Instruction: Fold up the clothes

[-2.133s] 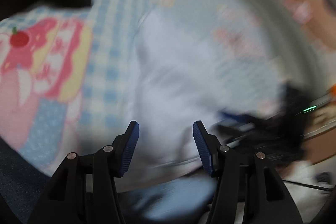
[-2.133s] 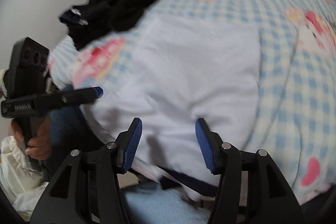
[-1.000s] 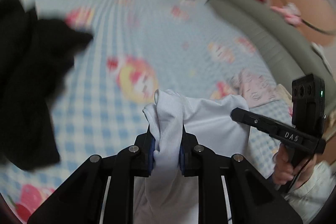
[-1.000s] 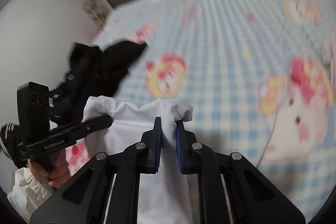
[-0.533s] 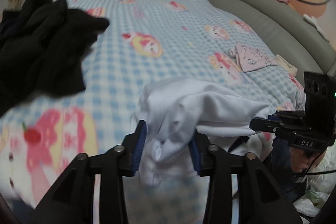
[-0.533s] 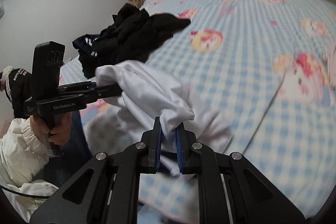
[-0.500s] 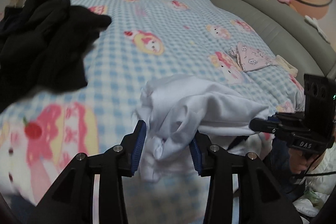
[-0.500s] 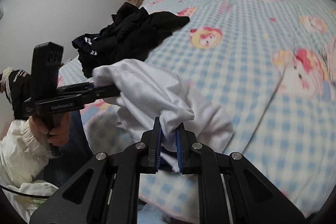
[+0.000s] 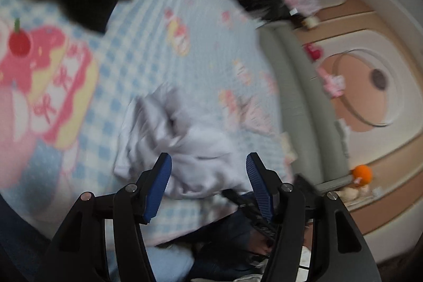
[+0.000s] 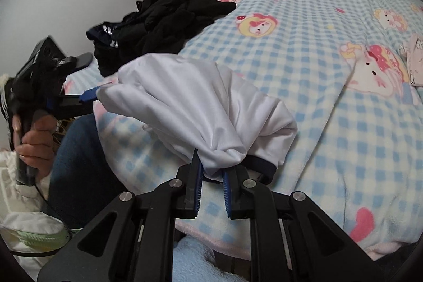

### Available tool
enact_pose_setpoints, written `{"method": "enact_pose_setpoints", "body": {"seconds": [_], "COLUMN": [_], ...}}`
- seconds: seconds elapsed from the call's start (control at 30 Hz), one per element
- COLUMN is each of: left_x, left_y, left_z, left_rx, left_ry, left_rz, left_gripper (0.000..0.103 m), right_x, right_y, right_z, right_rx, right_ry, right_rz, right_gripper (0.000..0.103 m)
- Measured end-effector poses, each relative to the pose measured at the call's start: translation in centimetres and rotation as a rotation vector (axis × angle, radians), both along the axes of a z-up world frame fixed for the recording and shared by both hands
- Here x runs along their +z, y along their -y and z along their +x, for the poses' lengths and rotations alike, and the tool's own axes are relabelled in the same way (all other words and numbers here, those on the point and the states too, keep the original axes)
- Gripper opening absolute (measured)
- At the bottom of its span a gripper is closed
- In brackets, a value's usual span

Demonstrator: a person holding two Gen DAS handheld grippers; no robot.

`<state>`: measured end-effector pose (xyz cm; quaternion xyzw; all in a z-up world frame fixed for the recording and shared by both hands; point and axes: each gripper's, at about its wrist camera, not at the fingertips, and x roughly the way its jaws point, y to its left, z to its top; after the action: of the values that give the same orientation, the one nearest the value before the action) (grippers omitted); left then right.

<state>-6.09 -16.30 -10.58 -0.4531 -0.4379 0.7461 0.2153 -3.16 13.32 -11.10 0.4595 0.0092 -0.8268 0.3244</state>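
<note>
A white garment (image 10: pixel 201 107) with a dark navy hem lies bunched near the front edge of the bed. My right gripper (image 10: pixel 211 171) is shut on a bunched fold of it. In the left wrist view the same garment (image 9: pixel 190 139) is blurred, just beyond my left gripper (image 9: pixel 208 176), which is open and holds nothing. The left gripper (image 10: pixel 87 94) also shows in the right wrist view, at the garment's left end, with its blue fingertip next to the cloth.
The bed has a blue checked cartoon blanket (image 10: pixel 317 25). A pile of black clothes (image 10: pixel 164 17) lies at its far left. A small pink cloth (image 10: pixel 415 62) lies at the right edge. A grey headboard (image 9: pixel 298 97) runs along the far side.
My left gripper has opened and let go of the white garment, and its view has swung sideways. My right gripper stays shut on the garment, which has settled lower on the bed.
</note>
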Motion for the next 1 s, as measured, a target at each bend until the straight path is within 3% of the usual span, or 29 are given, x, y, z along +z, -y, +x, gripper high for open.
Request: {"method": "enact_pose_setpoints", "body": {"seconds": [0.1,0.17,0.27,0.4,0.53,0.67,0.73,0.87,0.97,1.0], "left_x": [-1.7,-2.1,-3.0,-4.2,-4.0,-2.7,-1.7,-0.2,-0.3,-0.8], "left_y": [-0.3,-0.2,-0.1,-0.6,-1.8,-1.3,-0.5,1.2,0.4,-0.6], "left_z": [0.2,0.7,0.9,1.0,1.0,1.4,1.5,1.1,-0.4,-1.0], "left_rx": [0.007,0.013,0.038,0.047,0.024,0.032,0.055,0.134,0.081,0.032], "left_ry": [0.063,0.062,0.093,0.169,0.205,0.145,0.109,0.067,0.107,0.157], "left_rz": [0.126,0.203,0.262,0.250,0.123,0.169,0.167,0.120,0.063,0.026], "left_gripper": [0.061,0.065,0.068,0.067,0.061,0.063,0.063,0.064,0.063,0.063], "right_x": [-0.2,-0.5,-1.0,-0.8,1.2,2.1,1.6,-0.3,-2.4,-2.9], "right_y": [0.0,-0.2,-0.7,-1.7,-4.4,-6.2,-5.9,-2.8,-1.5,-1.6], "right_z": [-0.1,0.0,0.3,0.5,-0.1,-2.4,-3.6,-4.6,-4.9,-5.0], "right_rx": [-0.002,-0.003,0.006,0.020,-0.046,-0.153,-0.188,-0.134,-0.149,-0.155], "right_ry": [0.005,0.012,0.055,0.102,0.119,0.176,0.219,0.300,0.356,0.371], "right_rz": [0.035,0.074,0.081,0.051,-0.084,-0.232,-0.255,-0.178,-0.083,-0.084], "right_gripper": [0.013,0.014,0.014,0.020,0.032,0.042,0.045,0.045,0.045,0.044]}}
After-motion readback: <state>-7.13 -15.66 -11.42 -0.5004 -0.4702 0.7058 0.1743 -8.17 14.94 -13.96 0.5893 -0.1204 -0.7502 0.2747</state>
